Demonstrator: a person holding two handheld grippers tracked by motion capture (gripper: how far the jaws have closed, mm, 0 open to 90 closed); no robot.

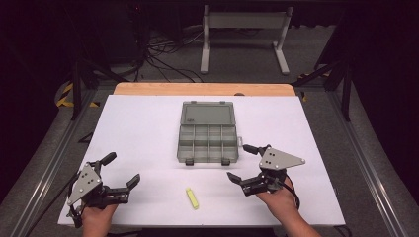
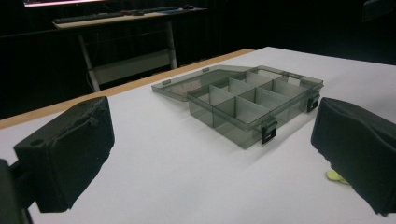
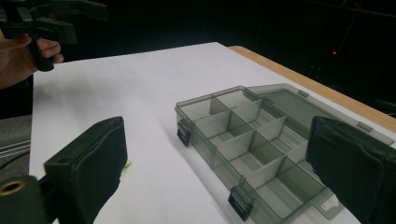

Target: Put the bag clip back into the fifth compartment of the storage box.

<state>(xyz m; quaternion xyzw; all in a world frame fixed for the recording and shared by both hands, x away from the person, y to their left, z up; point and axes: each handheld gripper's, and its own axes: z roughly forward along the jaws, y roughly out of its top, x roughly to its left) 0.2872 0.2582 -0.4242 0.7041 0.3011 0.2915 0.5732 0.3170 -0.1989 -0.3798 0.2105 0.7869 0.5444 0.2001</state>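
Near the front edge of the white table [image 1: 148,123], between my two grippers, lies a small yellow piece [image 1: 192,198] — untouched, flat on the sheet. At twelve o'clock from it I see the grey compartment box [image 1: 208,143], lid folded back, compartments bare. My left gripper [image 1: 121,173] sits at nine o'clock with jaws wide apart; my right gripper [image 1: 238,162] at two o'clock — jaws likewise spread, holding nothing.

open compartment box [image 2: 243,100] on white table [image 2: 163,172] (lid flat), jaws apart
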